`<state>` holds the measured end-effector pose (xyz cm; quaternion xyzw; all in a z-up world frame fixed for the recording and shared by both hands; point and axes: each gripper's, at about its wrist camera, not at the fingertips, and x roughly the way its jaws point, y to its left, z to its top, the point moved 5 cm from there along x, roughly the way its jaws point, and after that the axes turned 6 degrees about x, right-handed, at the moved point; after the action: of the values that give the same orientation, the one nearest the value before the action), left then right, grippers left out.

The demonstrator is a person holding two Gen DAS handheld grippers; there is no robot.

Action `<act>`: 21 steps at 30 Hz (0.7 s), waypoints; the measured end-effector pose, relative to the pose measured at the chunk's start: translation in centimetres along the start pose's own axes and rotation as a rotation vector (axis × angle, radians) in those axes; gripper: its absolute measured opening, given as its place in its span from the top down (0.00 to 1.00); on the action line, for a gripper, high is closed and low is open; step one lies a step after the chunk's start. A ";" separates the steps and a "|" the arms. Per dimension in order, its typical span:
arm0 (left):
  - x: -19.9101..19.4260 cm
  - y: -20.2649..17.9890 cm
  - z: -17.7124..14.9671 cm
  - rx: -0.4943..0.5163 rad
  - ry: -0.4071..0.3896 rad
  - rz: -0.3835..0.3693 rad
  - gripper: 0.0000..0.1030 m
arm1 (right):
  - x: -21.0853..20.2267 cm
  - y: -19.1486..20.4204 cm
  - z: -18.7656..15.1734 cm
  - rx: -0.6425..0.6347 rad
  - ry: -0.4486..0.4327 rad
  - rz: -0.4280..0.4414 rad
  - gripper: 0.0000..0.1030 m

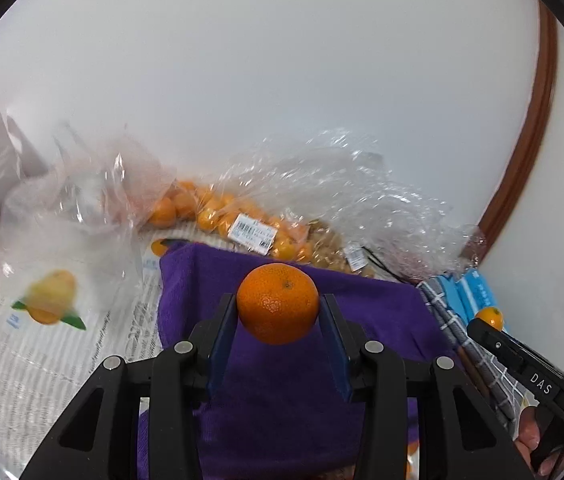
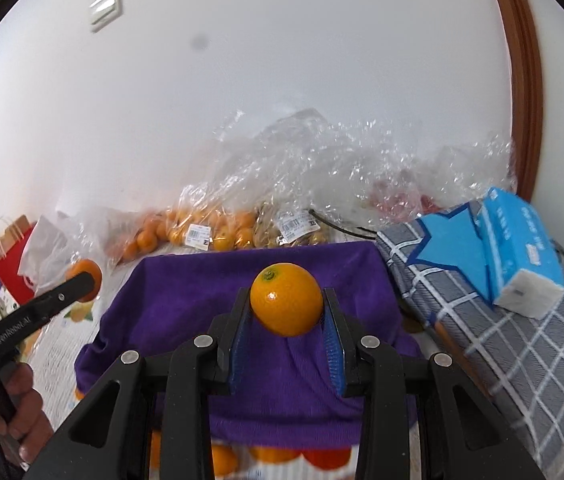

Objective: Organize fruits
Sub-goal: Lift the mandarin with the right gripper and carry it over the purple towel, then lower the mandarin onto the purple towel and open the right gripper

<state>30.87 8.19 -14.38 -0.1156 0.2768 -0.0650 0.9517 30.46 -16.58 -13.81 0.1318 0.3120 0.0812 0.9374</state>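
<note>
Purple cloth (image 1: 290, 380) fills lower centre of both views, on newsprint-covered surface (image 1: 22, 380). Clear bags of oranges (image 1: 218, 212) lie behind it, mid-frame. Blue tissue pack (image 2: 522, 252) at right on checked fabric (image 2: 522, 352). L gripper (image 1: 278, 312) pinches a darker orange (image 1: 278, 308), centre frame above cloth. R gripper (image 2: 287, 307) pinches a yellower orange (image 2: 287, 305), likewise centre.
</note>
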 end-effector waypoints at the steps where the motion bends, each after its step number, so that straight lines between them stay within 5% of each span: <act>1: 0.5 0.4 -0.4 -0.017 0.007 0.005 0.61 | 0.4 -0.2 -0.1 0.005 0.007 0.006 0.67; 21: 4.7 0.6 -3.5 0.051 0.141 0.008 0.61 | 6.2 -3.1 -3.3 0.037 0.164 -0.037 0.67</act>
<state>32.89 7.26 -19.83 -0.0851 0.3416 -0.0761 0.9329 33.65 -17.46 -20.77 0.1361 0.3914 0.0687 0.9075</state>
